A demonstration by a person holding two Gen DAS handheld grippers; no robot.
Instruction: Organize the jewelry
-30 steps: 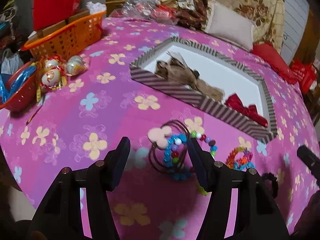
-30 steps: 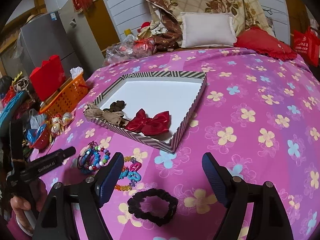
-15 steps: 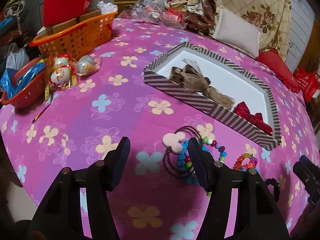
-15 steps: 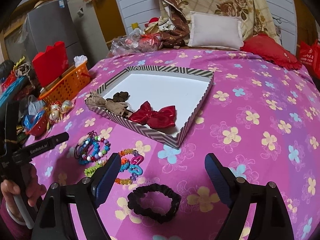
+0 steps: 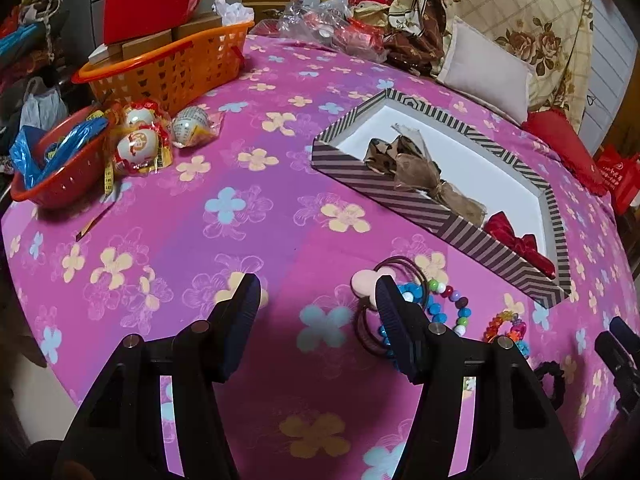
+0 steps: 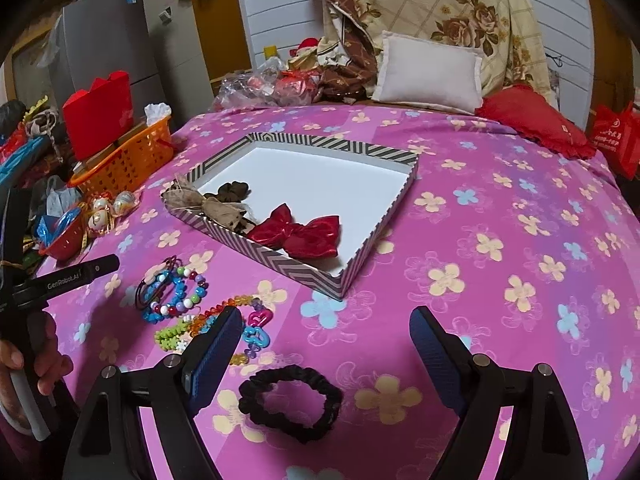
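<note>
Lying on the pink flowered bedspread [image 6: 500,208], the loose jewelry sits in a cluster just outside the near striped wall of the tray [image 6: 280,262], none of it touching the tray. Nearest that wall is the beaded bracelet [image 6: 182,292] of blue, red and white beads, tangled with thin brown hair ties [image 5: 400,270] and a pale pink charm [image 5: 364,282]. Beside it, further from the tray, lies an orange and green bead strand [image 6: 200,322] with pink and blue plastic links [image 6: 256,330], and beyond that, well apart from the tray, a black scrunchie [image 6: 292,402].

Inside the tray, against the same near wall, rest a red satin bow [image 6: 304,234] and a brown fabric bow [image 6: 216,206] whose end hangs over the wall's edge; the rest of the white floor is bare.

The right gripper [image 6: 326,338] hovers on the near side of the tray with jaws spread wide, holding nothing; the scrunchie lies between and below its fingers. The left gripper [image 5: 316,300] hovers at the bead cluster, jaws likewise spread and empty, its right finger overlapping the blue beads in view.

Off the tray's far left corner stand an orange basket [image 5: 168,68], wrapped round ornaments [image 5: 138,146] and a red bowl [image 5: 60,184]; behind the tray lie a white pillow [image 6: 430,70] and a red cushion [image 6: 532,120]
</note>
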